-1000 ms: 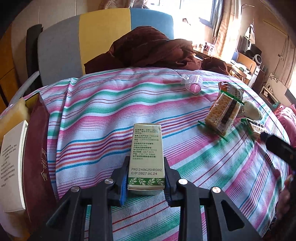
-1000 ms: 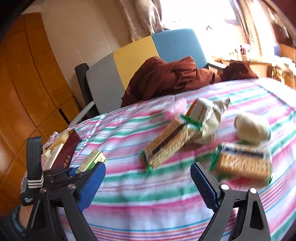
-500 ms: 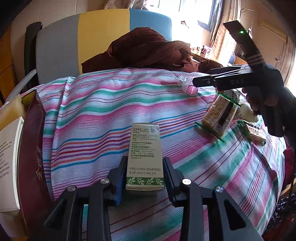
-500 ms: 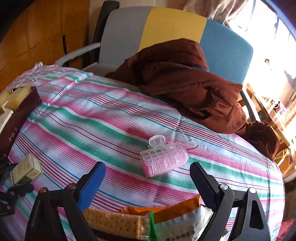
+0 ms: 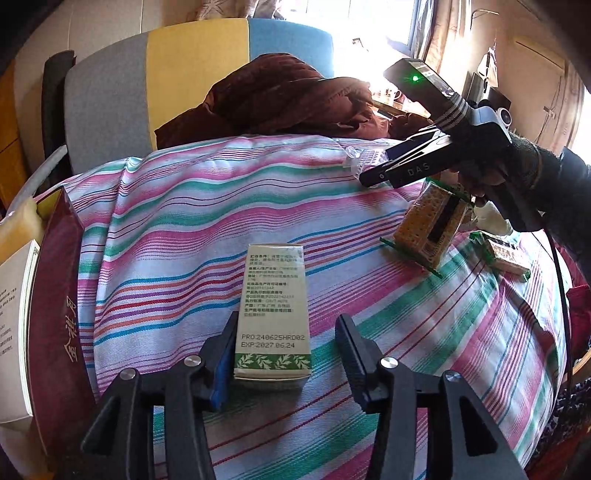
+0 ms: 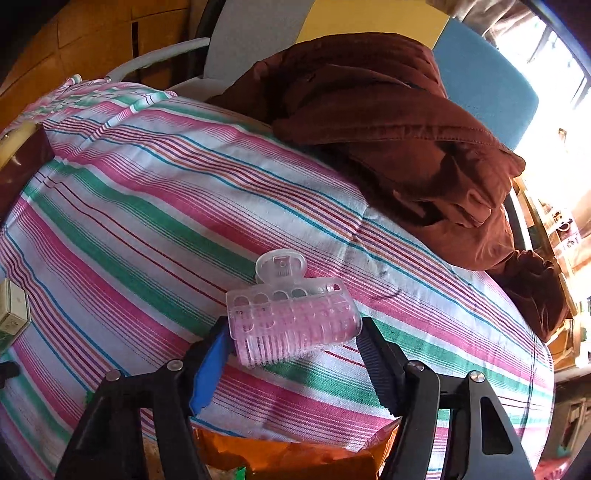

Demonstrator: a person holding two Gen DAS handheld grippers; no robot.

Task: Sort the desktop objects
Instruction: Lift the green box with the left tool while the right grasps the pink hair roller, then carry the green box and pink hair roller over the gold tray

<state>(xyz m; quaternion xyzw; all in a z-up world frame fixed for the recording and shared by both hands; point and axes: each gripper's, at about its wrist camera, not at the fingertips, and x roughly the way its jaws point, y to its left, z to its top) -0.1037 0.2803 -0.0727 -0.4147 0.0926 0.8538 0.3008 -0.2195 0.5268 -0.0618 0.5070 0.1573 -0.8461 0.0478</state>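
Left gripper [image 5: 284, 354] — we have just parted its fingers, freeing the green box [image 5: 273, 310] | right gripper [image 6: 295, 354] — now straddles the pink hair roller [image 6: 291, 321], fingers open | next pick begins.

Hard daylight from the window [image 5: 373, 33] blows out the upper right; fisheye bends and darkens the edges.

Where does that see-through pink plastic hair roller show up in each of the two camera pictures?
Left wrist view: see-through pink plastic hair roller far upper right, partly behind the right gripper.
Right wrist view: the roller sits centre, between the right gripper's open fingers.
Shared landmark: the brown crumpled cloth behind it.
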